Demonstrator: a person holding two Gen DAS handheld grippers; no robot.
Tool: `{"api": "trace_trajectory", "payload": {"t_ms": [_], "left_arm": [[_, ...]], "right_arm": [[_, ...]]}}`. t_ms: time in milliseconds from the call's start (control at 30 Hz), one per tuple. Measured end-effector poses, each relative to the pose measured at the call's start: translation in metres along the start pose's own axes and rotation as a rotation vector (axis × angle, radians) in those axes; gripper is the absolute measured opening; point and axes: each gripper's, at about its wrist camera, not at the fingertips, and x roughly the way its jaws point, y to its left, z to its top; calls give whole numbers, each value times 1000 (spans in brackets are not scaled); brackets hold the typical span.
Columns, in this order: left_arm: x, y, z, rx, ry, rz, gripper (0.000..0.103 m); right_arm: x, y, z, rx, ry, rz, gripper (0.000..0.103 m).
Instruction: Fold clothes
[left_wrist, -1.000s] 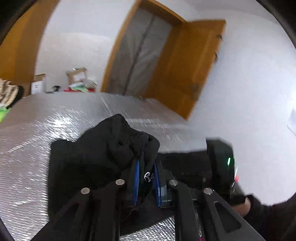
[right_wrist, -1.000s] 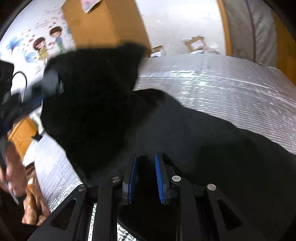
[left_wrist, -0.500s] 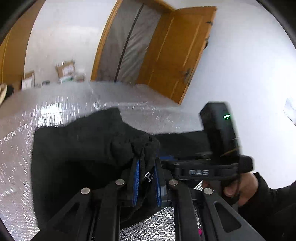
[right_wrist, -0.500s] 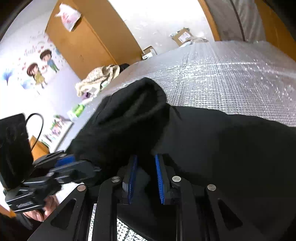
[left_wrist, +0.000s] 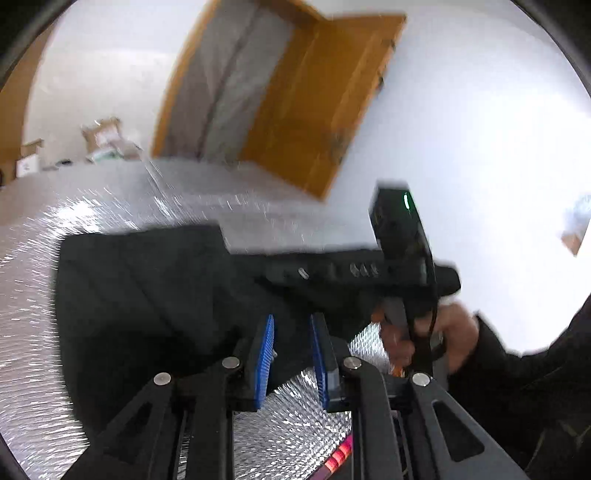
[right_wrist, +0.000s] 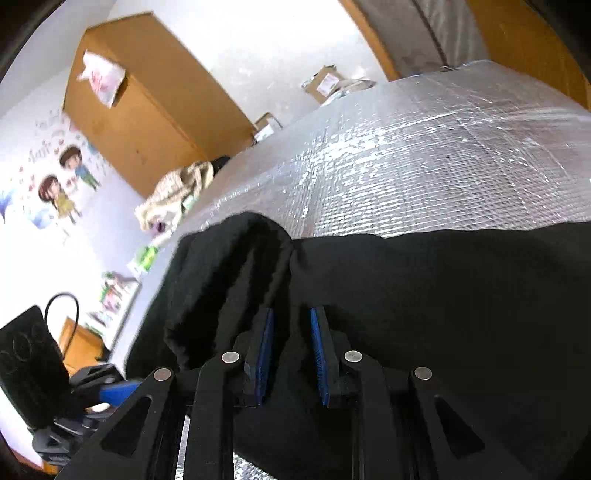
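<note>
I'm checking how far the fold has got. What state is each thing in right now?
black garment: lying on the silver cover, one edge bunched up
left gripper: jaws opening, cloth edge between them
right gripper: jaws opening over the cloth
wooden door: open

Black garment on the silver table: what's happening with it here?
A person with a gripper in each hand is folding the black garment on the silver-covered table. Both the left gripper and the right gripper are opening their jaws, letting the cloth go, mid-fold.
</note>
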Motion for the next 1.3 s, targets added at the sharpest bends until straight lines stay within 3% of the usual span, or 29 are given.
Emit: {"api": "trace_trajectory", "payload": {"t_ms": [100,167,233,300,433,500,667,800,833,933,967,1067,1300], "left_arm": [[-18,31,3,-115,-73,146,21],[-22,58,-6,-209,-69,269,22],[-22,80,-14,-295,-52,342,22],[-21,90,-21,-344,-51,354,22],[-7,100,-30,-389,-26,369,22],[-2,103,-33,-399,-15,373,21],[-1,105,-38,-401,-29,356,21],[-4,109,-37,-401,-36,344,21],[-4,109,-36,-400,-33,346,21],[-8,111,-36,-406,-31,351,21],[-11,112,-38,-411,-37,353,21],[-16,115,-41,-420,-50,371,21],[-24,116,-50,-433,-38,391,22]], "right_arm": [[-8,7,2,0,-24,71,27],[-9,19,4,-45,-23,112,28],[-3,35,2,-117,4,129,32],[2,51,1,-190,31,145,40],[18,69,-4,-290,87,124,39],[27,66,-4,-264,120,103,2],[13,53,-9,-167,112,126,4],[15,21,-19,-11,148,123,3],[12,18,-20,17,146,140,3],[4,34,-13,-58,110,109,12],[1,37,-10,-71,92,103,23],[-5,36,1,-52,41,99,41],[32,18,8,24,167,51,44]]}}
